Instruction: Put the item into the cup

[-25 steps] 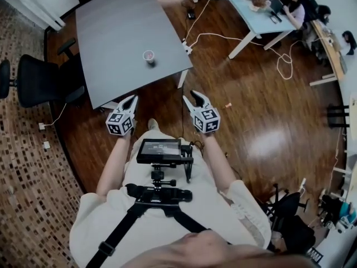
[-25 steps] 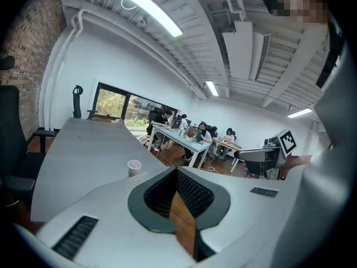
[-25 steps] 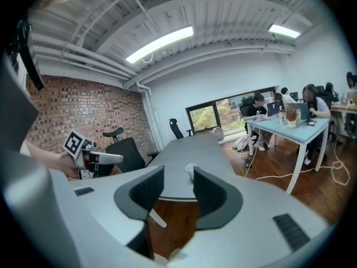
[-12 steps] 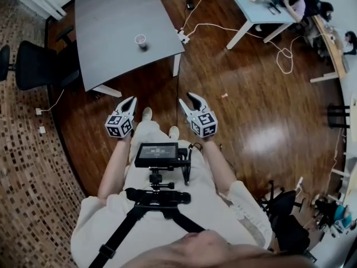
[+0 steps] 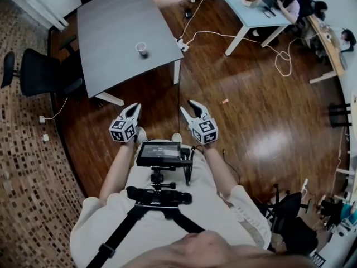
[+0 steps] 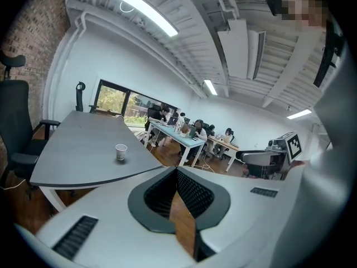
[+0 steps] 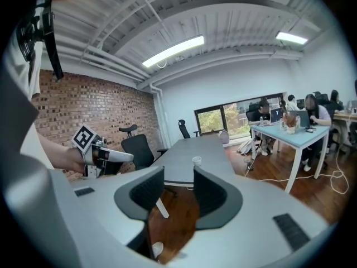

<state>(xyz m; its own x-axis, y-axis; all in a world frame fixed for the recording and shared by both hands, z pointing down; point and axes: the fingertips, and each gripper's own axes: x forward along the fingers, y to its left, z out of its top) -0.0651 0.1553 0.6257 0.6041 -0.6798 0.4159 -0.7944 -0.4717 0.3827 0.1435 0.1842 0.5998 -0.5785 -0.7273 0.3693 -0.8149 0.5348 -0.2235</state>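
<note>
A small white paper cup [image 5: 141, 48] with something dark in its lower part stands near the front edge of the grey table [image 5: 111, 32]. It also shows as the cup [image 6: 121, 152] and the cup [image 7: 196, 161]. Both grippers hang in the air over the wooden floor, well short of the table. My left gripper [image 5: 134, 108] has its tips together, nothing in it [image 6: 176, 172]. My right gripper [image 5: 189, 108] is open and empty, with the cup seen far off through its gap [image 7: 178, 175]. I see no item in either gripper.
Black office chairs [image 5: 39, 74] stand left of the table. A light-blue desk [image 5: 251, 13] with seated people is at the top right, with white cables [image 5: 279, 54] on the floor. A small orange thing [image 5: 225, 101] lies on the wood. A chest rig with a monitor [image 5: 159, 152] sits below the grippers.
The view has shifted: the table and cup moved up and left in the picture. Both grippers sit slightly lower in the frame, jaws unchanged.
</note>
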